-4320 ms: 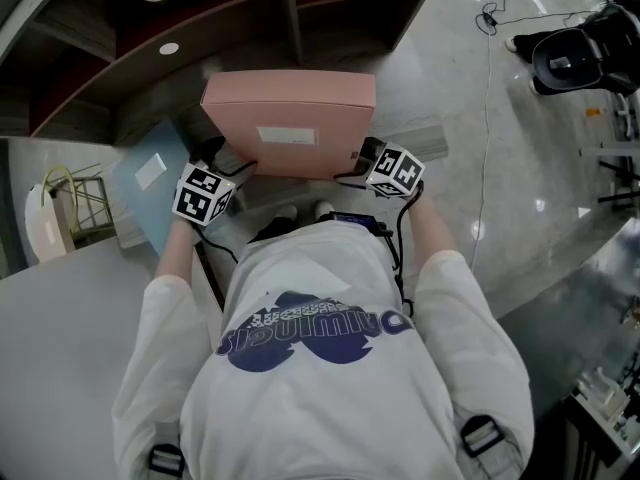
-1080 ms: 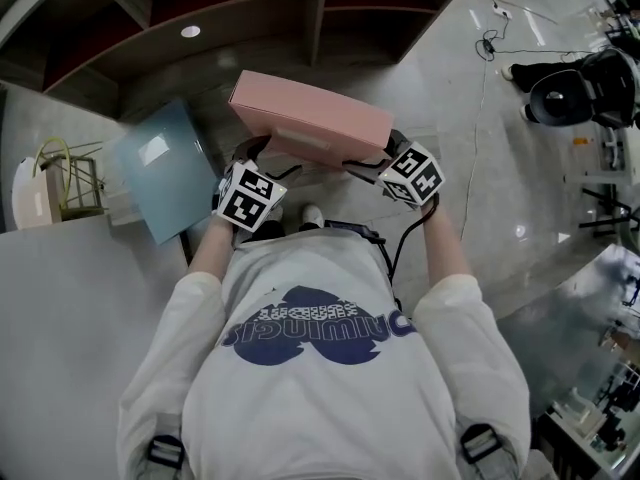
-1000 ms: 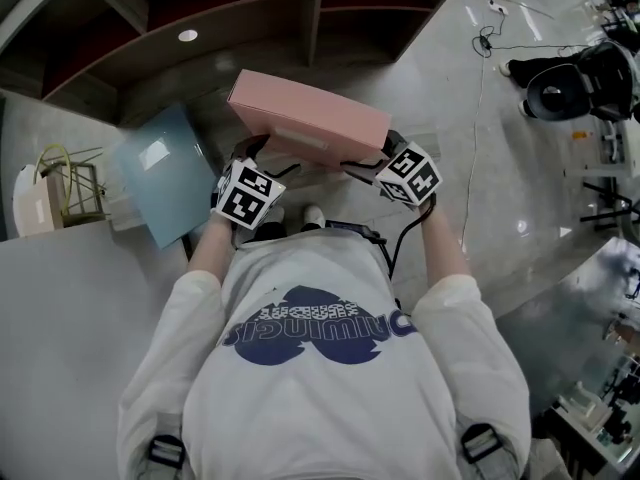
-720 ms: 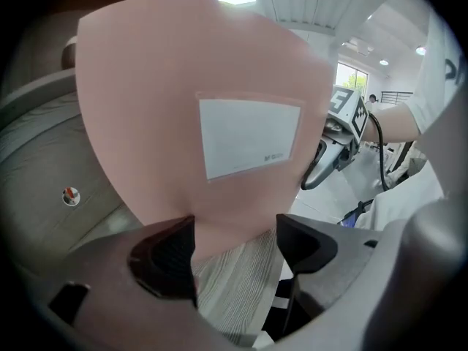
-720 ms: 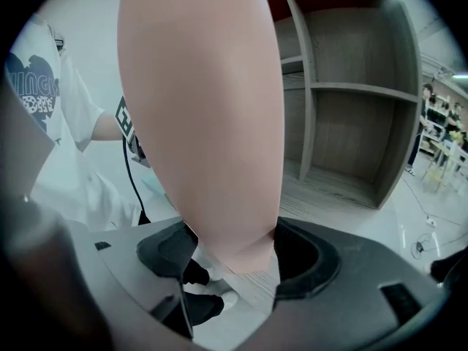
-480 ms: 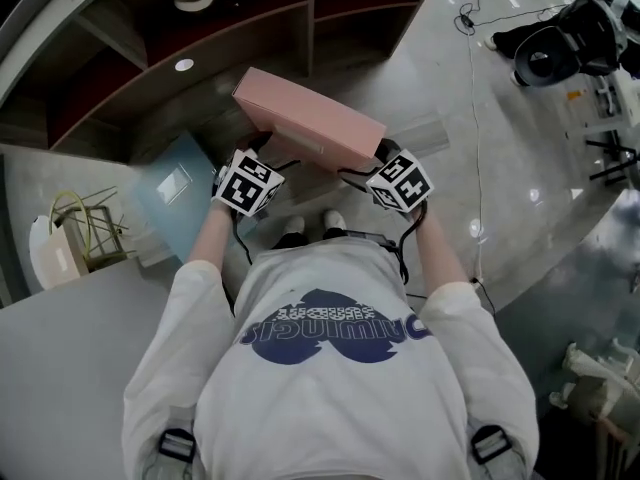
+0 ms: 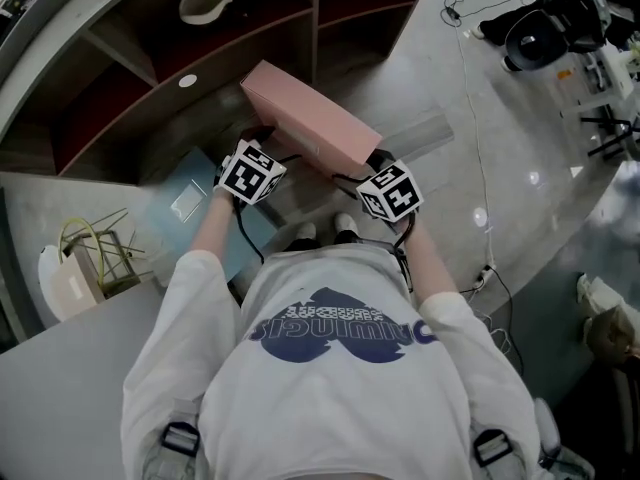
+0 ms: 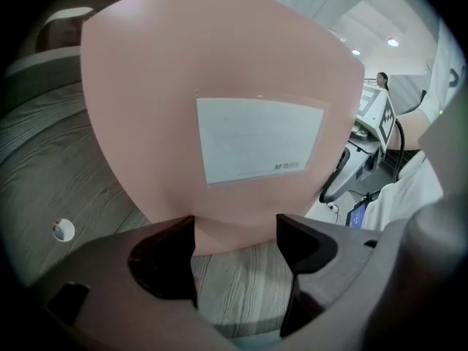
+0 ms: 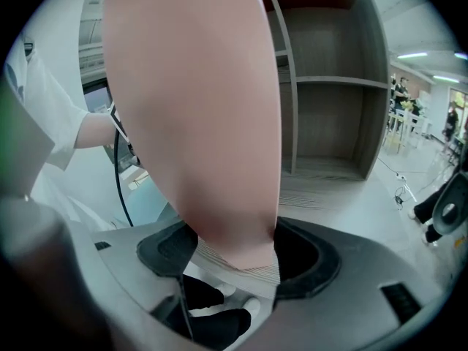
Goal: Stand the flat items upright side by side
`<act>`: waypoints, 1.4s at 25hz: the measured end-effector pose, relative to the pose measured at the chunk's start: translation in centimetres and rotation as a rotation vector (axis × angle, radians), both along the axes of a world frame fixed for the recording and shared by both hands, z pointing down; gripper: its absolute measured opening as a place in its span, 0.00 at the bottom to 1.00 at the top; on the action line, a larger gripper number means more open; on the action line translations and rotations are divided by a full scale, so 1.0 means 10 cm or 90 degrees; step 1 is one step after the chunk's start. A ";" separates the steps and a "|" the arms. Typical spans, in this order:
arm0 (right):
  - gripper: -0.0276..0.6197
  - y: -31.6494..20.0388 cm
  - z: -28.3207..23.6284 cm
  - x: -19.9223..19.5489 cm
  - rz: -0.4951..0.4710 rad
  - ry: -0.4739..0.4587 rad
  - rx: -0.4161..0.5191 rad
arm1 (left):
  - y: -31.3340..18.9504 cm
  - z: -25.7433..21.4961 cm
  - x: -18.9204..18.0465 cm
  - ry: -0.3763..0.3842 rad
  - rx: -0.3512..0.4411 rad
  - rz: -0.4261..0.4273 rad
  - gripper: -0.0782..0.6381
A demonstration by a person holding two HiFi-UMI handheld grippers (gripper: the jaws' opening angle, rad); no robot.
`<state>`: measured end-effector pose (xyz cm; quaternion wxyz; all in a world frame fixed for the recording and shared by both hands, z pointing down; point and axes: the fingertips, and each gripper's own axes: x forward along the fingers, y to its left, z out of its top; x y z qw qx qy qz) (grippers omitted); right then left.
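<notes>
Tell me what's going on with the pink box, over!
Left gripper, right gripper: both shut on pink box. Box tilted, in front of shelf. Blue box lies flat at left.

The box [image 7: 305, 126] sits between the left hand-held gripper [image 8: 235, 248] and right hand-held gripper [image 9: 235, 258], before the shelf [image 7: 150, 78]. A bowl [image 7: 206, 0] rests on the shelf. A panel [image 7: 190, 208] is left of the box, lower.
</notes>
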<state>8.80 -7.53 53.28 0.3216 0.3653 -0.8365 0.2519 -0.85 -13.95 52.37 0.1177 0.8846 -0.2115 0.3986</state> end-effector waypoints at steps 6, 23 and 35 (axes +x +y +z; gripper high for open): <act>0.54 0.07 -0.01 -0.14 0.039 -0.010 -0.002 | -0.12 0.00 0.00 0.000 0.005 0.041 0.60; 0.53 0.23 -0.07 -0.21 0.055 0.009 -0.001 | -0.25 0.03 0.17 0.017 0.004 0.127 0.60; 0.53 0.29 -0.07 -0.01 -0.112 0.069 -0.013 | 0.25 -0.02 0.01 0.026 0.011 0.072 0.60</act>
